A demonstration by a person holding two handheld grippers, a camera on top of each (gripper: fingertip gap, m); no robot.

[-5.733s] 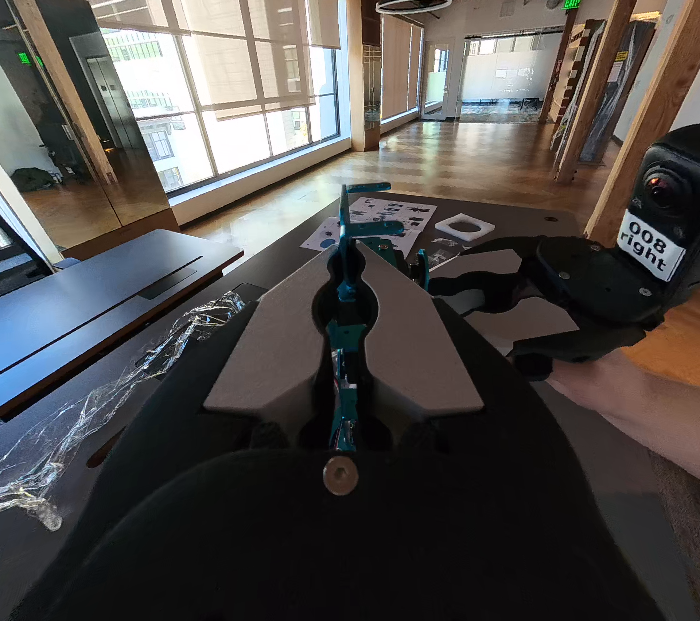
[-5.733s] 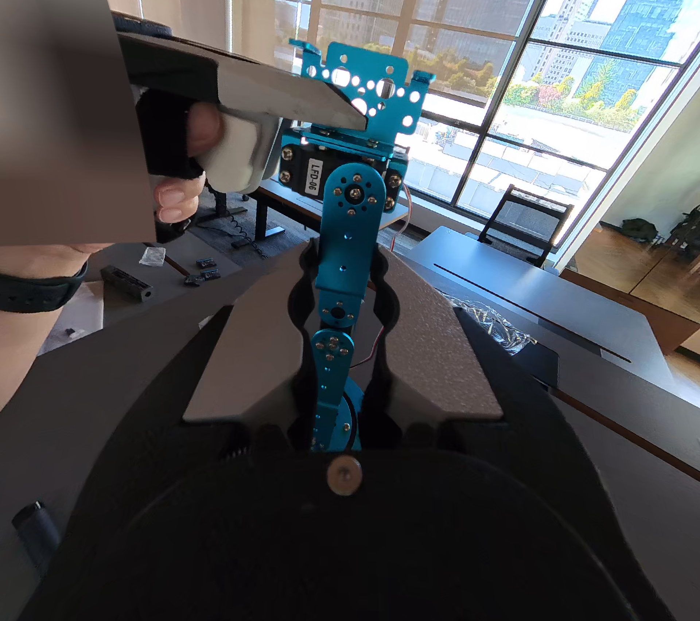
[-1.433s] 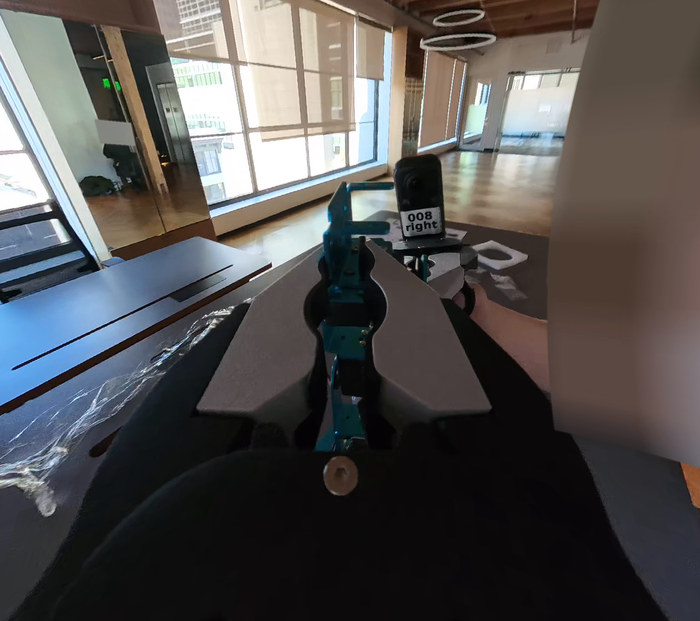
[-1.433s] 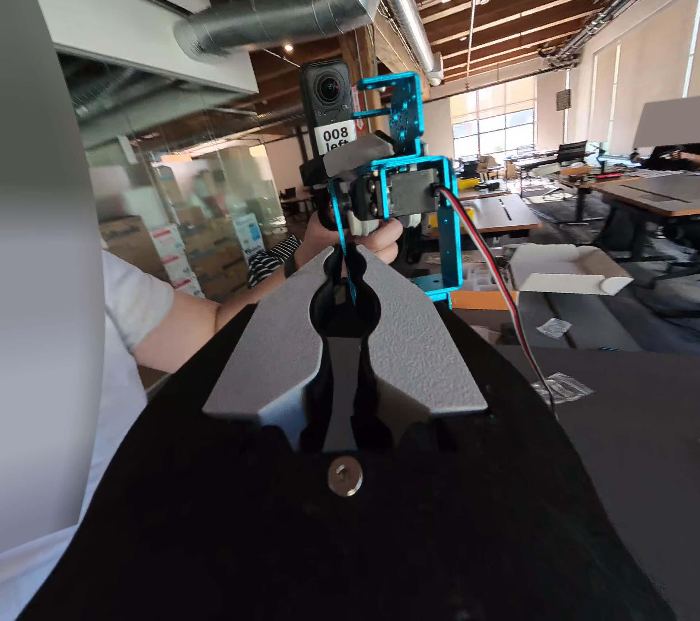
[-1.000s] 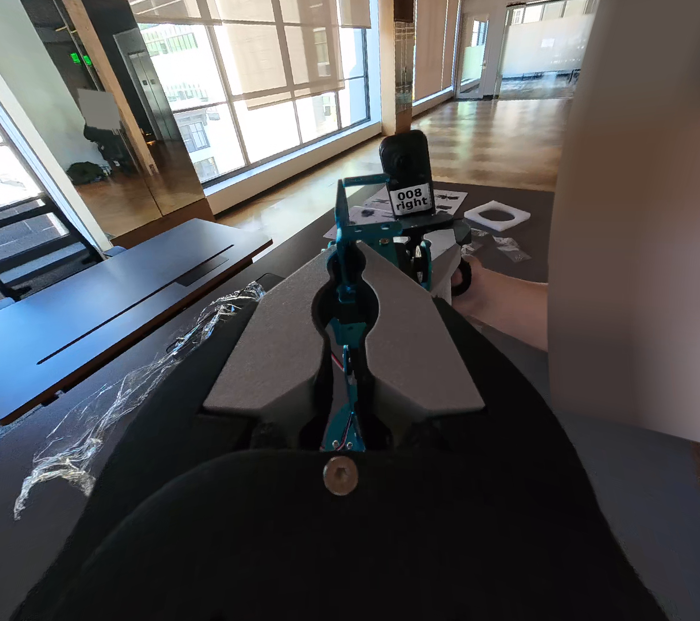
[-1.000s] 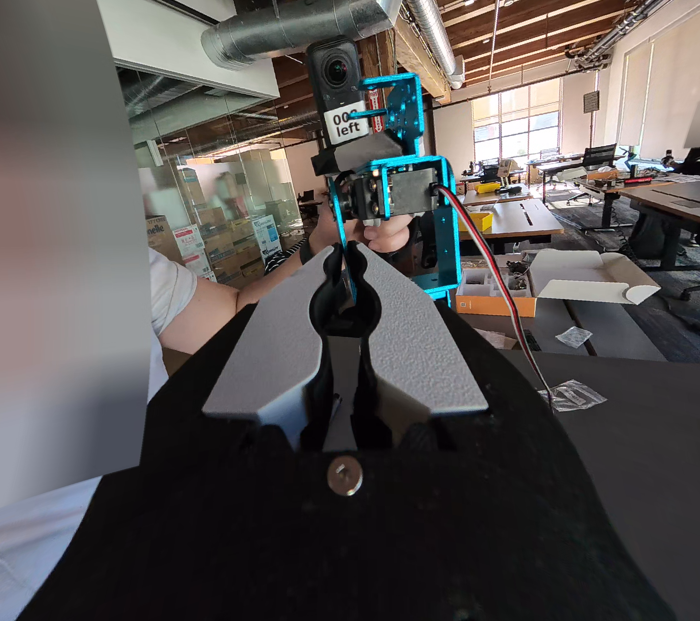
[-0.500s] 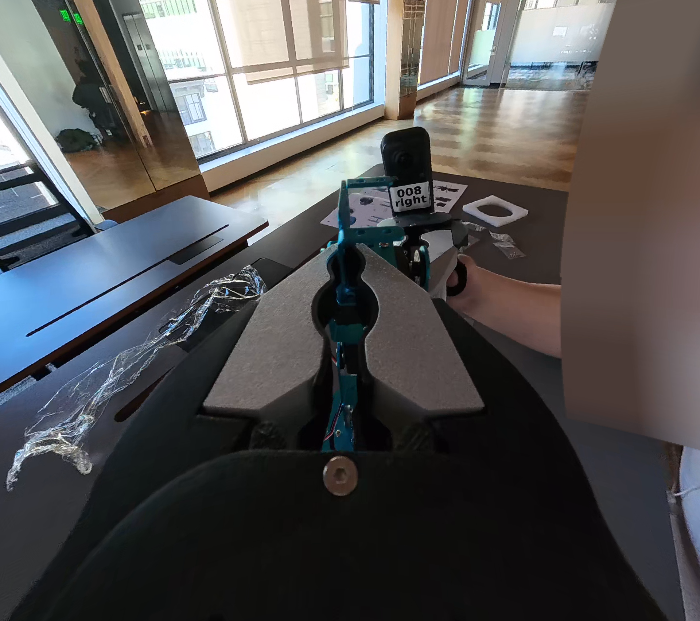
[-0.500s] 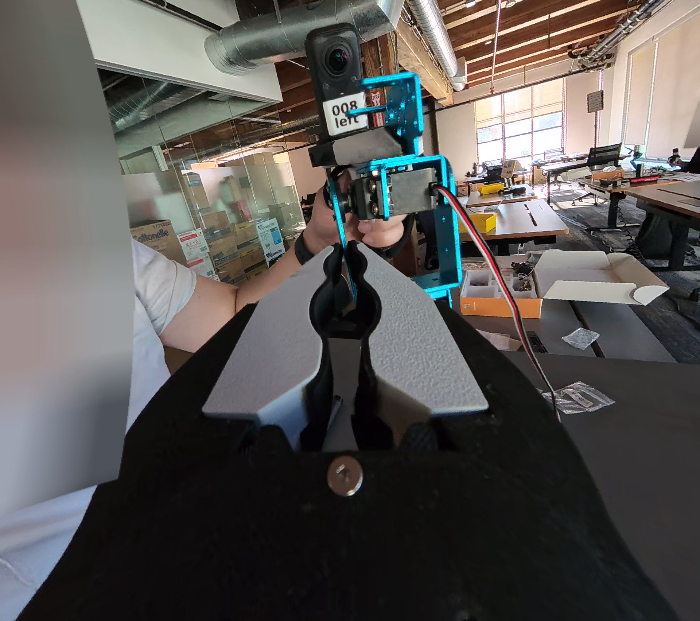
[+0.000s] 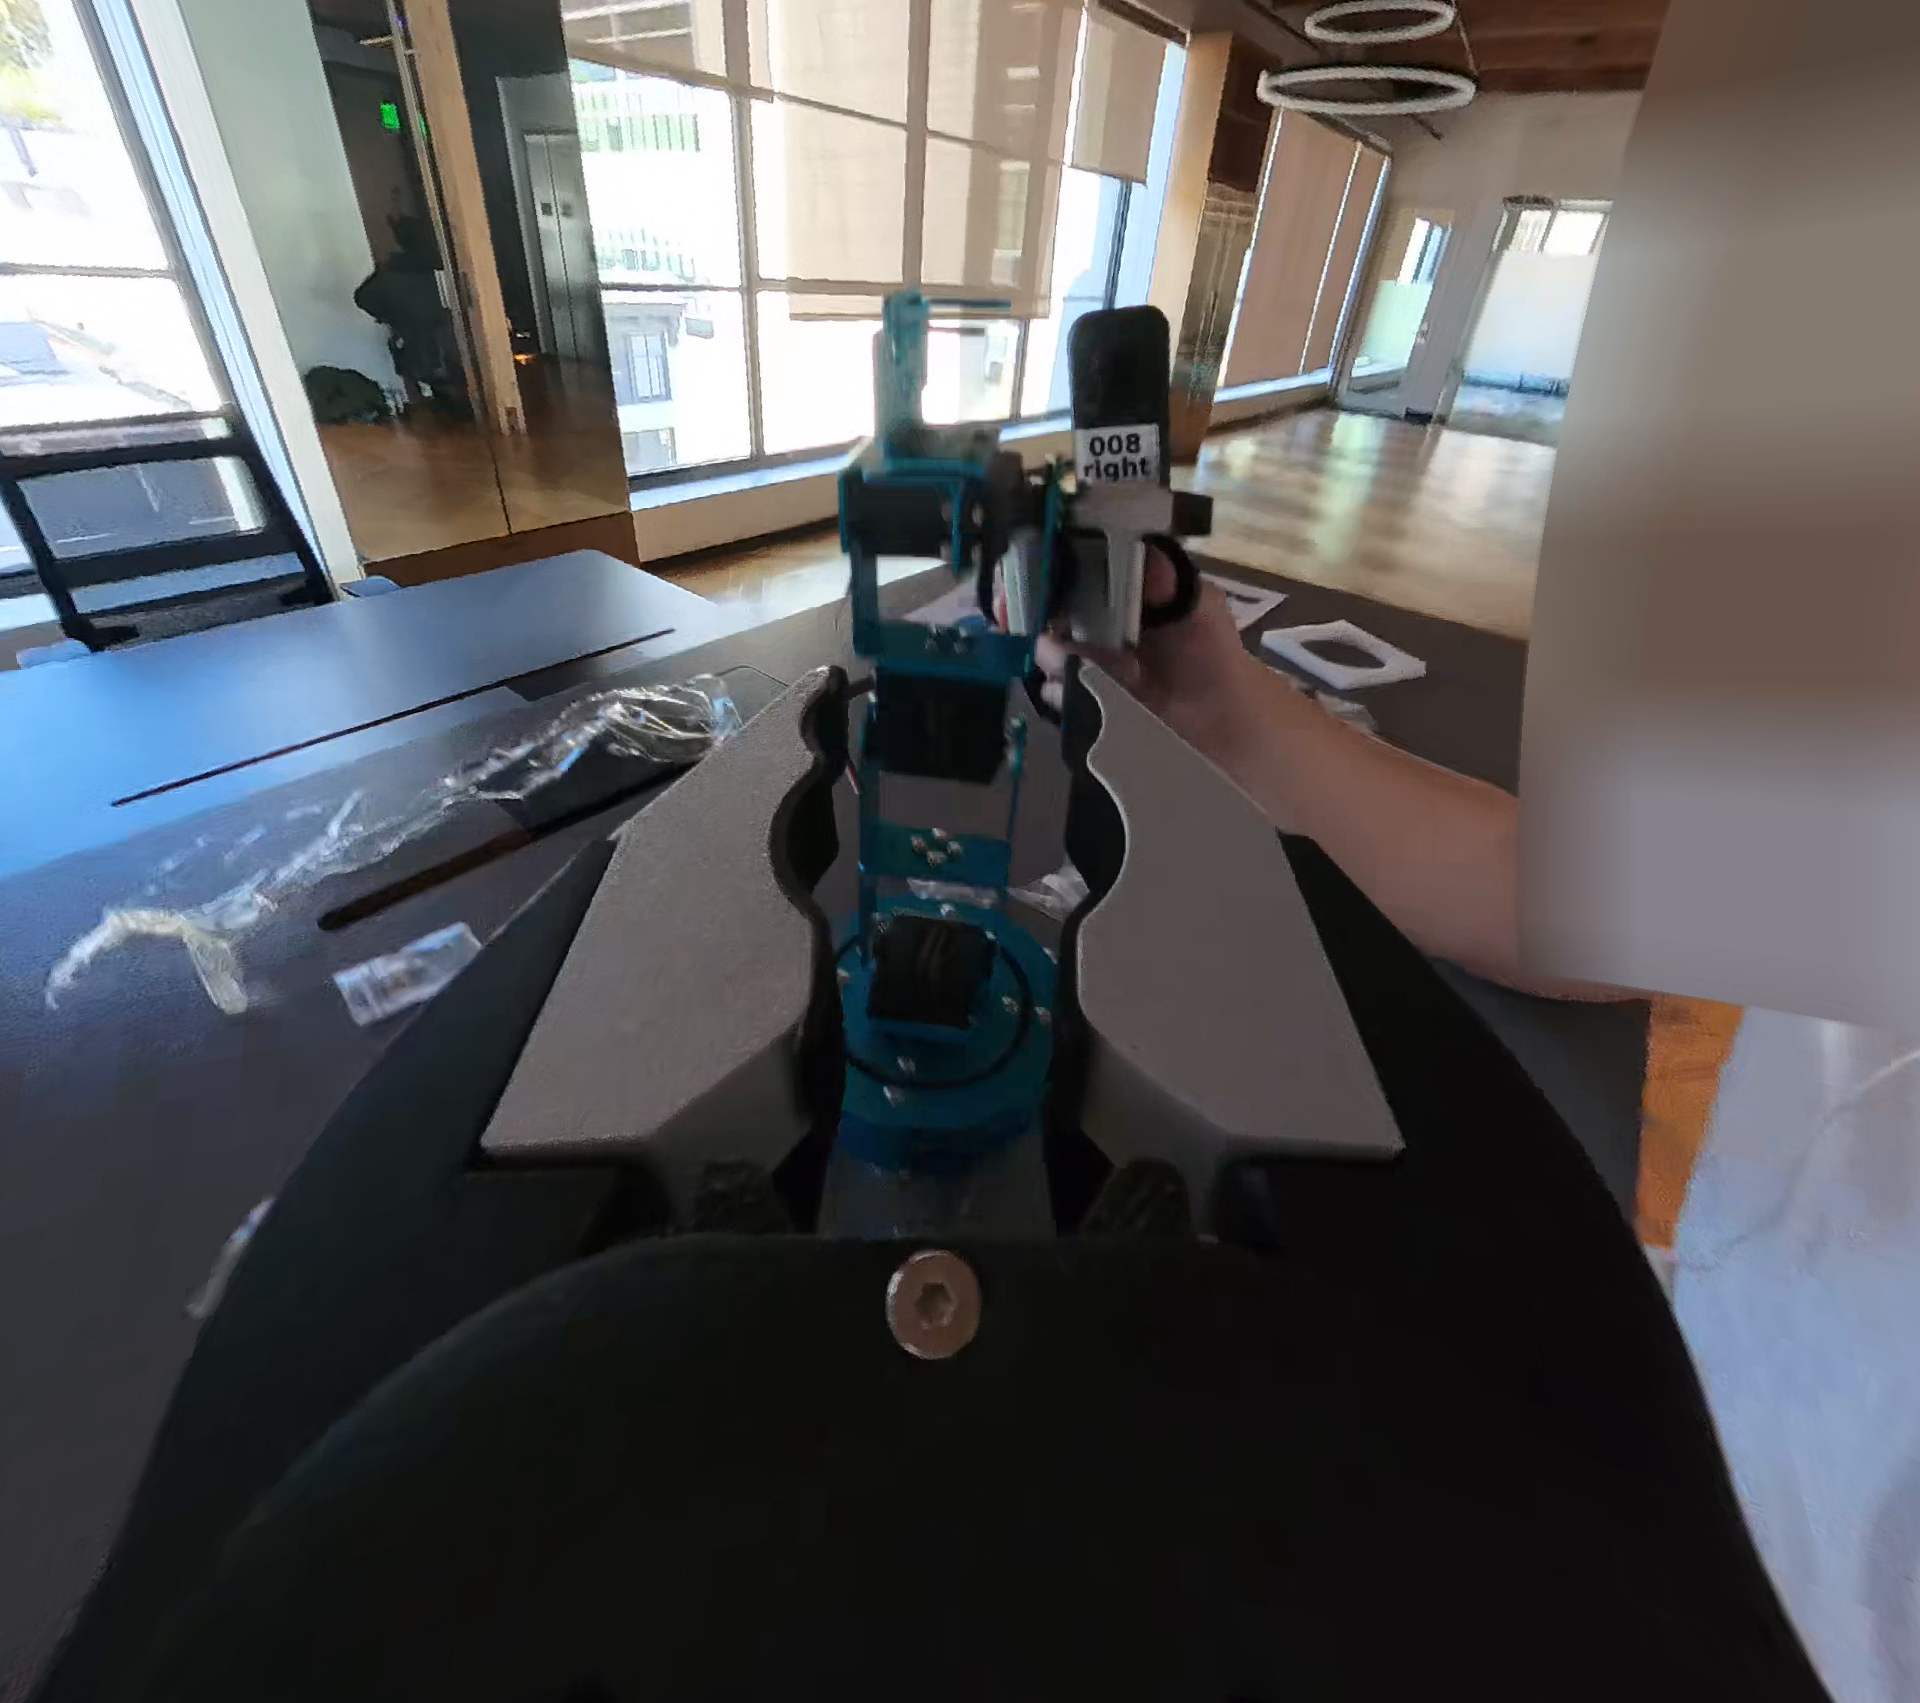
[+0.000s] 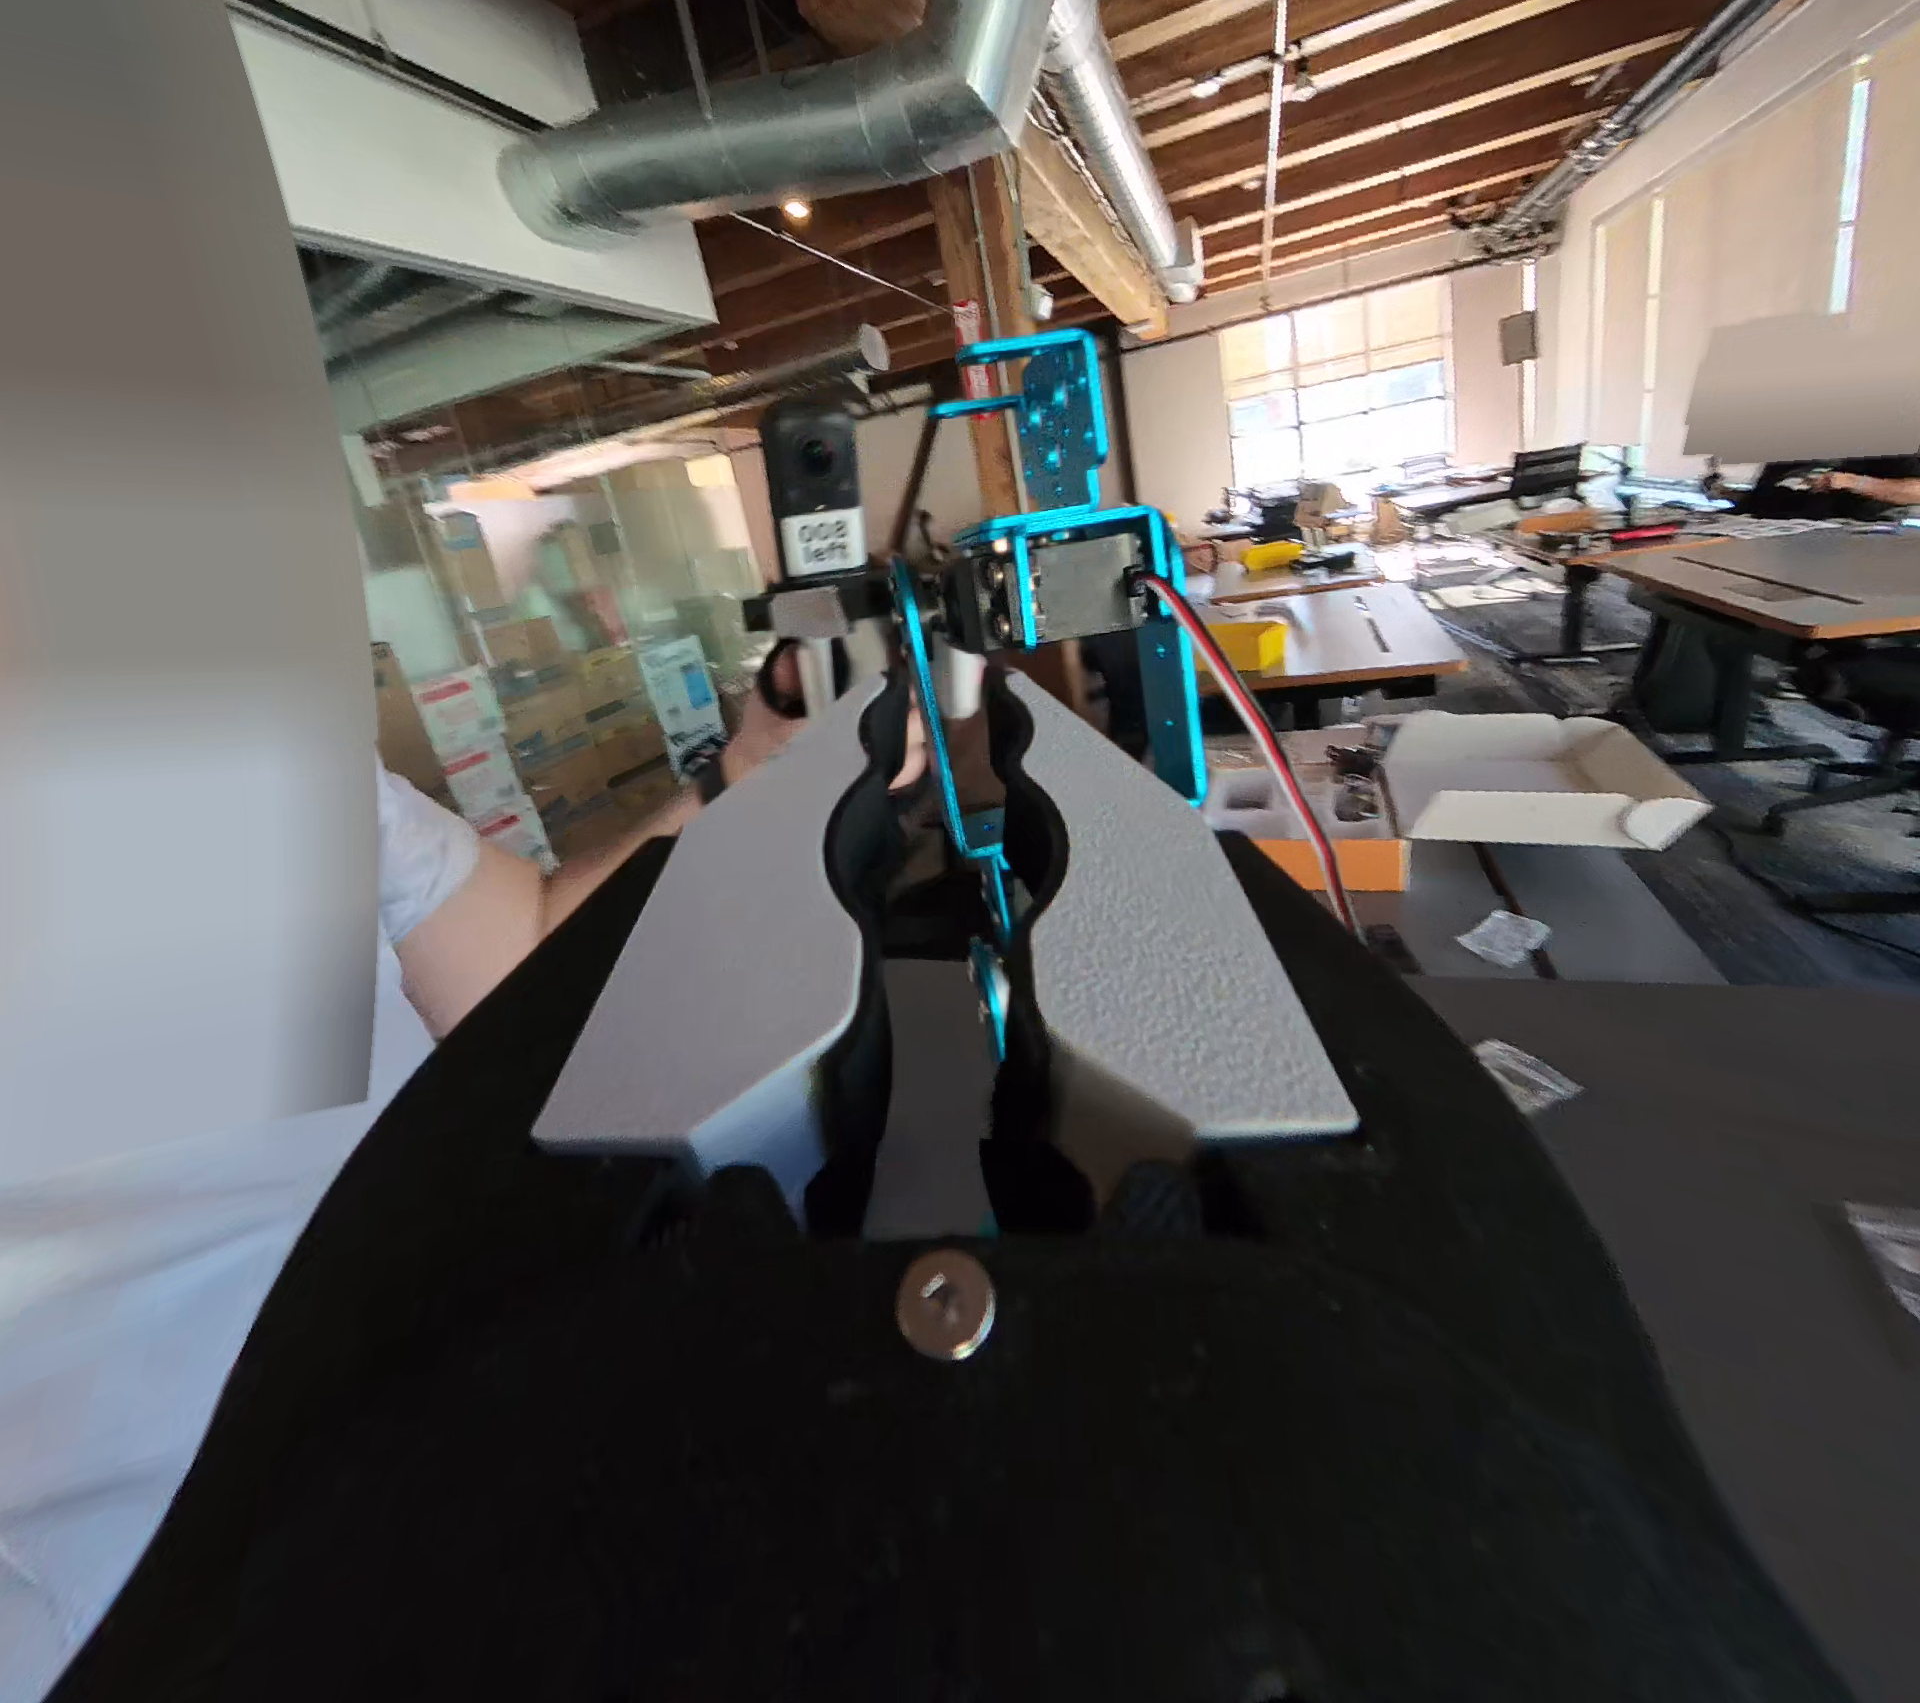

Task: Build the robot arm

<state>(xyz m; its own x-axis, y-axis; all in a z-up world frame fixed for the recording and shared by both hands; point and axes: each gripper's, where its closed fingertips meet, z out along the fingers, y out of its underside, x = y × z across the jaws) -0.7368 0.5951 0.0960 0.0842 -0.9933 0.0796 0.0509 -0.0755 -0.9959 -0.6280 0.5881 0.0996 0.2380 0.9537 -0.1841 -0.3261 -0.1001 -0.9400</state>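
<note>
Since half a second ago, the left gripper [image 9: 940, 718] has been released from the blue servo-bracket assembly [image 9: 940, 822]; its jaws now stand apart, with the assembly framed between them but not clamped. In the left wrist view, the assembly's round blue base sits low at frame centre, and its long axis runs upright from there to a perforated bracket at upper centre. The assembly is of anodised blue sheet metal, drilled and folded, carrying boxy black servos.

The right gripper [image 10: 940, 697] is the nearer tool: in the right wrist view, a thin blue strut of the blue servo-bracket assembly [image 10: 1049, 593] is pinched between its grey, textured, scalloped jaws, offset towards the right jaw. A red, white and black servo lead [image 10: 1262, 749] droops at right of centre. Behind it, at right, an open white cardboard box [image 10: 1538, 770] rests on a dark table [image 10: 1714, 1134].
</note>
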